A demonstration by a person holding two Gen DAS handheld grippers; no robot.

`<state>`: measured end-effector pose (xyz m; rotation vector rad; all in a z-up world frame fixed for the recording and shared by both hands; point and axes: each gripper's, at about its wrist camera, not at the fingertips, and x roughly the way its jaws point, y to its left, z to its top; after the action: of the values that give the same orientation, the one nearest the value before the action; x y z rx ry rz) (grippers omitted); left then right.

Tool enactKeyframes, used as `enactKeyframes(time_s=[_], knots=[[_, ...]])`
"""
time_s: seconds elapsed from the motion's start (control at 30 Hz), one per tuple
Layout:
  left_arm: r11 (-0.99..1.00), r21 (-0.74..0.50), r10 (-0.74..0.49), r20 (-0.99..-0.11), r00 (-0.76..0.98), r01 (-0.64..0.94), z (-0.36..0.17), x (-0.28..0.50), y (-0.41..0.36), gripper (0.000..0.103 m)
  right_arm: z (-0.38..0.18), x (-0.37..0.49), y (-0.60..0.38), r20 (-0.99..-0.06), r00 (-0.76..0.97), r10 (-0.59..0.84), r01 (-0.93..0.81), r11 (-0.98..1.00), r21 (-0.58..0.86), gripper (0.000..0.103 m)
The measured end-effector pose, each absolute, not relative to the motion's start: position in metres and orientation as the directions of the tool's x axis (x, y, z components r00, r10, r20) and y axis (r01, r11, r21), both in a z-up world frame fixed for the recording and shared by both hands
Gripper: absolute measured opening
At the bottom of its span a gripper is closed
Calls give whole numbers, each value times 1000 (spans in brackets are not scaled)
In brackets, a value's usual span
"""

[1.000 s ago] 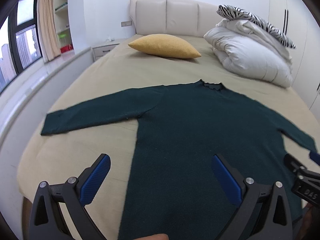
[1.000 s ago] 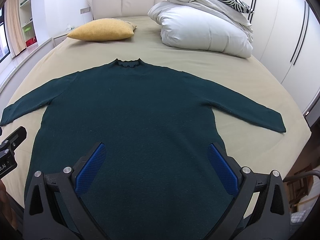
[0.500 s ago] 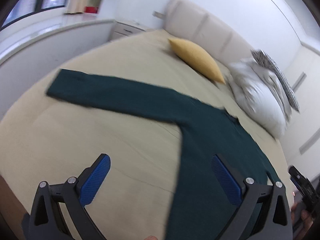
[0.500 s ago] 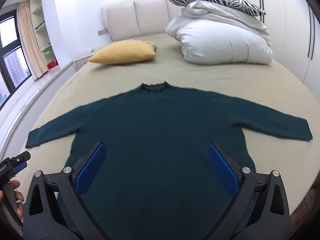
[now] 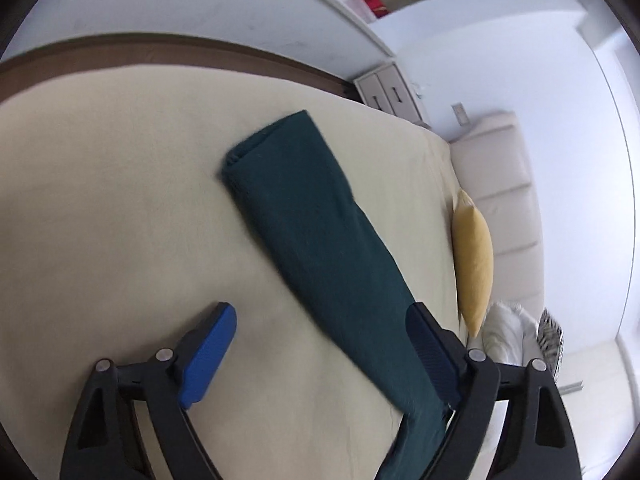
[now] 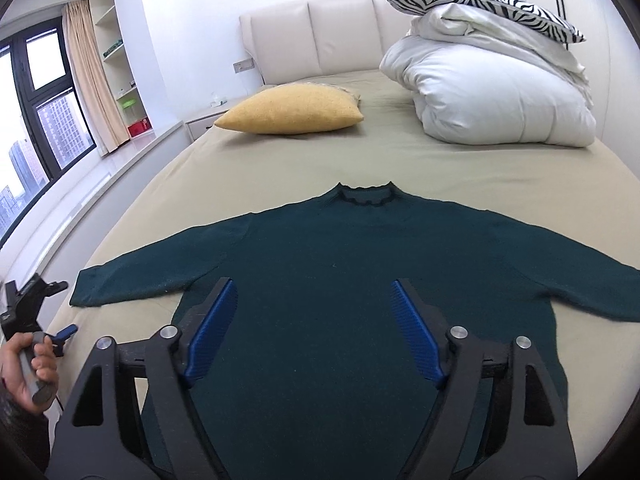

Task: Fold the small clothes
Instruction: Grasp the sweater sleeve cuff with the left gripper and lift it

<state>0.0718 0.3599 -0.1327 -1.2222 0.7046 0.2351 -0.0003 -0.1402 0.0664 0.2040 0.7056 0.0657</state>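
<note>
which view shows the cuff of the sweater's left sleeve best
The left wrist view: the sleeve cuff lies close ahead of the open left gripper, its layered edge plain against the bed sheet. In the right wrist view the same cuff is small, at the left edge of the dark green sweater.

one sweater, three pillows
</note>
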Motion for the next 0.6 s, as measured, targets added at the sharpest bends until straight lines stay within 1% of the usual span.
enactKeyframes(time_s=[0.13,0.17,0.2,0.23,0.27,0.3,0.37,0.4,0.43,0.5,0.57,0.6], knots=[[298,-789,-147,-595,790,-538,-138,89,375,87,50,18,-139,-663,735,142,19,973,229,77],[284,-795,-136,-587,798,-536,-138,96,379,84,44,21,-141,-669,729,145,23,972,235,76],[285,-795,-130,-585,800,-535,-138,101,382,71,40,25,-142,-674,723,152,26,969,247,74],[291,-788,-130,-594,794,-542,-139,108,385,63,36,23,-146,-676,720,158,29,966,256,72],[293,-784,-137,-601,788,-547,-139,115,386,40,32,25,-148,-678,718,159,31,965,260,69],[295,-782,-151,-605,782,-549,-137,121,385,23,29,26,-151,-677,718,159,34,964,262,67],[359,-766,-150,-611,777,-533,-123,130,375,16,22,25,-161,-679,716,160,41,962,270,61],[418,-751,-146,-612,777,-512,-111,136,364,11,19,25,-167,-680,715,160,48,960,276,59],[482,-734,-154,-608,779,-478,-97,143,347,10,16,24,-174,-682,714,159,58,957,284,58],[606,-697,-191,-594,781,-382,-72,160,304,9,9,23,-189,-691,705,158,89,948,307,51],[731,-632,-244,-593,767,-256,-50,179,242,8,2,21,-204,-696,701,154,117,938,325,50],[789,-591,-283,-592,754,-168,-41,188,198,8,-1,21,-213,-696,703,150,135,932,337,50]])
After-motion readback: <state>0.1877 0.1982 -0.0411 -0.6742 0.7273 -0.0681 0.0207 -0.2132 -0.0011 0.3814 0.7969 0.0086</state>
